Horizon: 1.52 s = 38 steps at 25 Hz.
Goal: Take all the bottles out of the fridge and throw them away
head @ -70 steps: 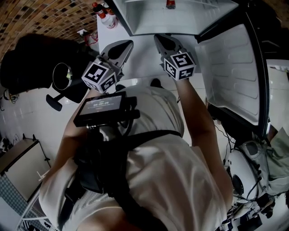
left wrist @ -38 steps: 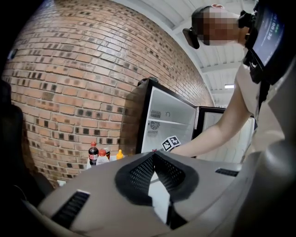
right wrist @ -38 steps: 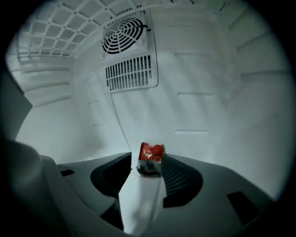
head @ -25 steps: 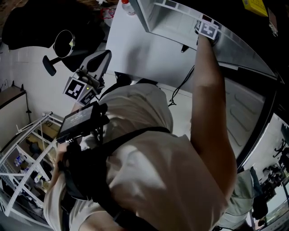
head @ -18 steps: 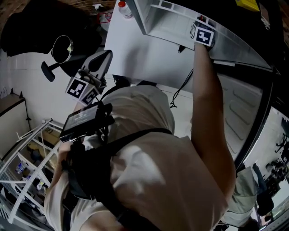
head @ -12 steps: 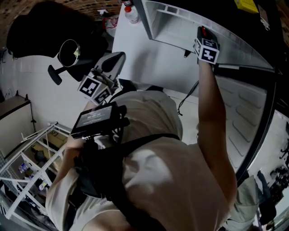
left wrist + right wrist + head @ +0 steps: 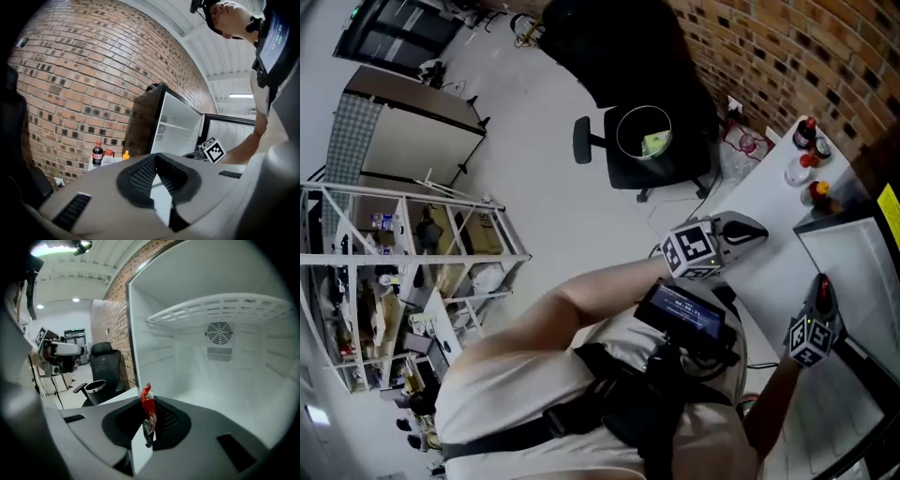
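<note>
Right tongs (image 7: 148, 398), jaws just closing, grip a small bottle (image 7: 148, 412) before the fridge's (image 7: 220, 376) open mouth; left tongs (image 7: 155, 157) (pressed together, empty) hover beside the fridge at the table's (image 7: 766, 202) edge.

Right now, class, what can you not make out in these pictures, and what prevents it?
- Right gripper view: the red item in the right gripper shows only as a thin sliver; bottle or not, unclear.
- Same view: the fridge floor's front, hidden by that gripper's body.
- Head view: the bin contents, too small.
- Left gripper view: the bottles, labels too small.
</note>
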Available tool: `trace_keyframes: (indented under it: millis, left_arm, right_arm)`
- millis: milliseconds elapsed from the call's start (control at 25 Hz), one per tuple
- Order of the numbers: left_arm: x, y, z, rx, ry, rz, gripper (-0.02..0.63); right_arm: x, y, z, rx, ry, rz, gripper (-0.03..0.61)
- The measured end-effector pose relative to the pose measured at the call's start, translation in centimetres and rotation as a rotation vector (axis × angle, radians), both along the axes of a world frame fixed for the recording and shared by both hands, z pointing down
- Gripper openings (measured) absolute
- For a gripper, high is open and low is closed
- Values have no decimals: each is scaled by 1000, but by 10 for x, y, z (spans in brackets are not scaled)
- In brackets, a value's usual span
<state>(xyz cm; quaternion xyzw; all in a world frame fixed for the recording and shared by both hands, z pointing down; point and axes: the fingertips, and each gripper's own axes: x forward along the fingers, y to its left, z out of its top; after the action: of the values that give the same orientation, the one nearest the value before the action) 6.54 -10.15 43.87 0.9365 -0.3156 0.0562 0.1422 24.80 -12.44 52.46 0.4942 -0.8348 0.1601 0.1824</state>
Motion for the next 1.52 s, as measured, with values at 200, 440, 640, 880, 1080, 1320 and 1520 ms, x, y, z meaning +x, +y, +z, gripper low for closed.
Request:
trace_keyframes:
  millis: [200,440,640,880,1080,1320,1520]
  left_arm:
    - [-38,-2,0,4,8,-43,0]
    - [-108,0,4,4,33,-137,0]
    - [-192,-1,8,5,44,-253,0]
    - [-262,-9,16,-27,64,-374,0]
    - [-326,-8,26,-31,50,-456,0]
    - [-399,-2,33,-50,39,-553,0]
    - [-453,4,39,-71,27,-639,0]
  right_arm:
    - [-95,0,-30,54,-57,-163,25]
    - [-202,-13,-40,88,-66,-338,25]
    - [-299,-28,-53,105,-59,-471,25]
    - [-381,-48,-45,77,-33,-591,25]
    - [-466,-58,-32,37,-67,-700,25]
    - [-564,-61,-2,-37,-89,-819,25]
    - [-626,-68,29,-68,-40,-889,26]
